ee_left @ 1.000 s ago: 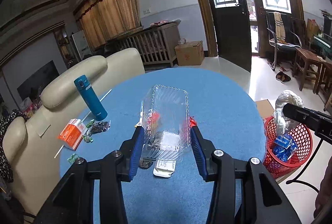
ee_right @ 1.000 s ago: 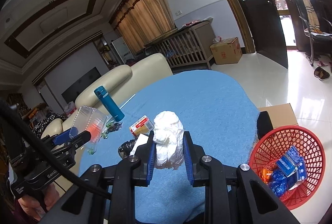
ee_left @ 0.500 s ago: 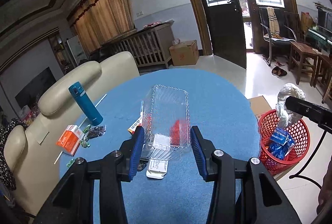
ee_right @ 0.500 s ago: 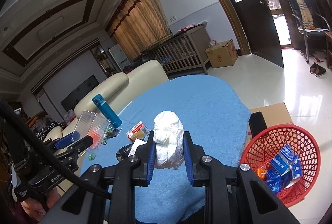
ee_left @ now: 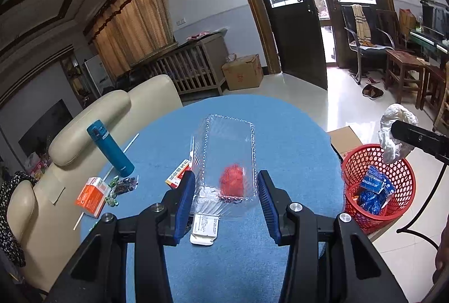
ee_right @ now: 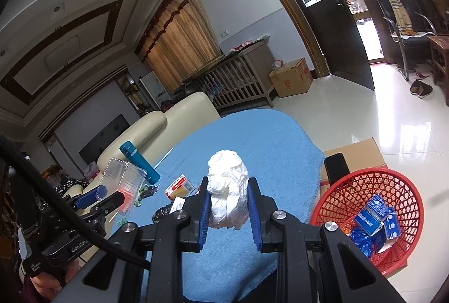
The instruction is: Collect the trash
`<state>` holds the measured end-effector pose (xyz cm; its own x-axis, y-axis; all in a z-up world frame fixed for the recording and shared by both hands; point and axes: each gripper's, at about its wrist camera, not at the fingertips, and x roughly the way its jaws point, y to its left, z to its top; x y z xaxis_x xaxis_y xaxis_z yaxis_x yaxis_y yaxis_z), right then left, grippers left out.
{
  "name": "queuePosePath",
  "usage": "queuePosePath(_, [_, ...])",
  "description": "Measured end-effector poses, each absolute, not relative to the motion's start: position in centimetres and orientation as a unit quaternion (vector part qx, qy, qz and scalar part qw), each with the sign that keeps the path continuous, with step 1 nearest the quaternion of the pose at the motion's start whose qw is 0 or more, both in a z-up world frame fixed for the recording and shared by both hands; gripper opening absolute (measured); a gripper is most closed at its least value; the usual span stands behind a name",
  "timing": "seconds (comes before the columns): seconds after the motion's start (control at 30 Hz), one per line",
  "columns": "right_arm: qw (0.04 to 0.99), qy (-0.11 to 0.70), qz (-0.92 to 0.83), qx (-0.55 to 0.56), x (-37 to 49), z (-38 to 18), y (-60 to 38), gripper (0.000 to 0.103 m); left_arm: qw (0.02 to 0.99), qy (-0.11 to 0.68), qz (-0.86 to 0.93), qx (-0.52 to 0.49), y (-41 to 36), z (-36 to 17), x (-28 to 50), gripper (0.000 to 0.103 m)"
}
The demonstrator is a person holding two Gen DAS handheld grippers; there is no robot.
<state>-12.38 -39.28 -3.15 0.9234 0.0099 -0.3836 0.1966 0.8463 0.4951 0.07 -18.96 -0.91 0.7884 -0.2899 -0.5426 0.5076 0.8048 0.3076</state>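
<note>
My left gripper (ee_left: 226, 192) is shut on a clear plastic clamshell box (ee_left: 227, 157) with a red scrap inside, held above the blue round table (ee_left: 286, 140). My right gripper (ee_right: 228, 203) is shut on a crumpled white tissue wad (ee_right: 228, 190), held near the table's right edge, beside the red mesh trash basket (ee_right: 373, 190) on the floor. The basket (ee_left: 362, 162) holds blue wrappers. In the left wrist view the tissue (ee_left: 393, 131) hangs above the basket's far rim.
On the table lie a teal flask (ee_left: 110, 147), an orange box (ee_left: 91, 196), candy wrappers (ee_left: 123, 186), a small red-and-yellow box (ee_left: 178, 175), a white leaflet (ee_left: 204, 227) and a straw. A cream sofa (ee_left: 84, 123) borders the left. A cardboard box (ee_right: 356, 151) sits behind the basket.
Both grippers have risen and drawn back slightly with their loads. The red scrap inside the clamshell has slid to the right. The tissue now sits closer over the basket.
</note>
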Motion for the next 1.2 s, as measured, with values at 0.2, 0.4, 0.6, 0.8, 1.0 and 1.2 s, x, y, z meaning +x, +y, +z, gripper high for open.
queuePosePath(0.2, [0.94,0.185,-0.054,0.282,-13.0,-3.4,-39.9,0.026,0.916,0.242,-0.221,0.232,-19.6,-1.1,-0.3,0.048])
queuePosePath(0.4, [0.937,0.183,-0.061,0.291,-13.5,-3.7,-40.5,0.026,0.913,0.245,-0.224,0.236,-20.0,-1.3,-0.3,0.048])
queuePosePath(0.6, [0.935,0.177,-0.074,0.299,-14.5,-4.0,-41.6,0.026,0.908,0.251,-0.237,0.237,-20.5,-1.5,-0.6,0.048])
queuePosePath(0.8, [0.929,0.167,-0.1,0.315,-16.1,-4.3,-43.8,0.026,0.905,0.256,-0.246,0.236,-20.9,-1.7,-0.8,0.048])
queuePosePath(1.0, [0.924,0.159,-0.118,0.328,-17.5,-4.4,-45.4,0.026,0.902,0.253,-0.255,0.239,-21.2,-1.7,-1.3,0.048])
queuePosePath(1.2, [0.922,0.156,-0.123,0.333,-17.8,-4.3,-46.0,0.026,0.901,0.255,-0.26,0.236,-21.4,-1.5,-1.4,0.048])
